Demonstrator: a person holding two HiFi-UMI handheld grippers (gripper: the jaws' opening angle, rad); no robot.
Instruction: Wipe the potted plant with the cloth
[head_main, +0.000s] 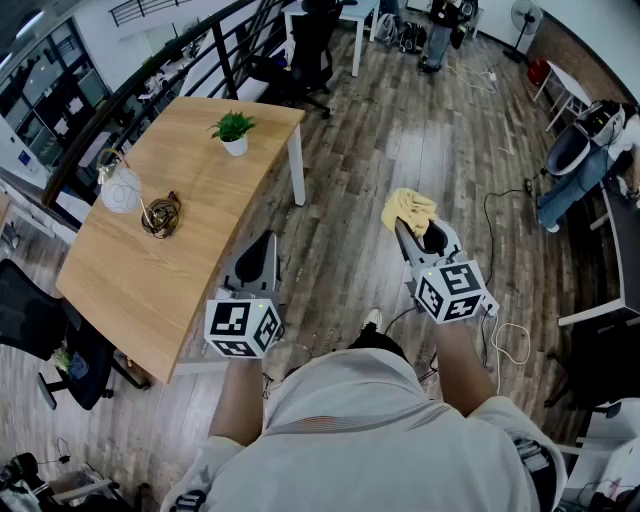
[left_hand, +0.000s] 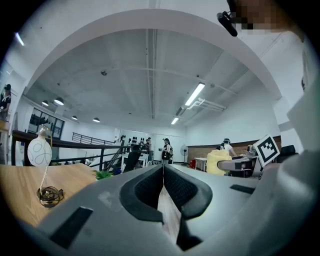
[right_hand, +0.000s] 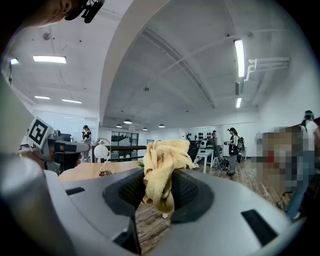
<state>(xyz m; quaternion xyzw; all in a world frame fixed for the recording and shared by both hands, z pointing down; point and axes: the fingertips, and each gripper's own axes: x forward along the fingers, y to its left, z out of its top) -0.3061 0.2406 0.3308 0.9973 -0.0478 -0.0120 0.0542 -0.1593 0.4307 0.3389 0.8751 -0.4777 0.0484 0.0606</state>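
- The left gripper (head_main: 266, 243) is held level above the near right corner of the wooden table (head_main: 150, 270). Its jaws are pressed together with nothing between them.
- The right gripper (head_main: 408, 233) is out over the plank floor (head_main: 350, 170), to the right of the table. Its jaws are clamped on a yellow cloth (head_main: 408, 208).
- The cloth is bunched. Most of it stands up past the jaw tips, and a short end hangs below them.
- The potted plant (head_main: 233, 131), green leaves in a small white pot, stands upright near the table's far right corner. It is well apart from both grippers and from the cloth.
- On the left part of the table is what looks like a white globe (head_main: 120, 190) on a thin wire stem, though it is too small to tell for sure. A coil of wire (head_main: 160, 215) lies just beside it.
- A person in jeans (head_main: 575, 165) stands at the far right of the room.
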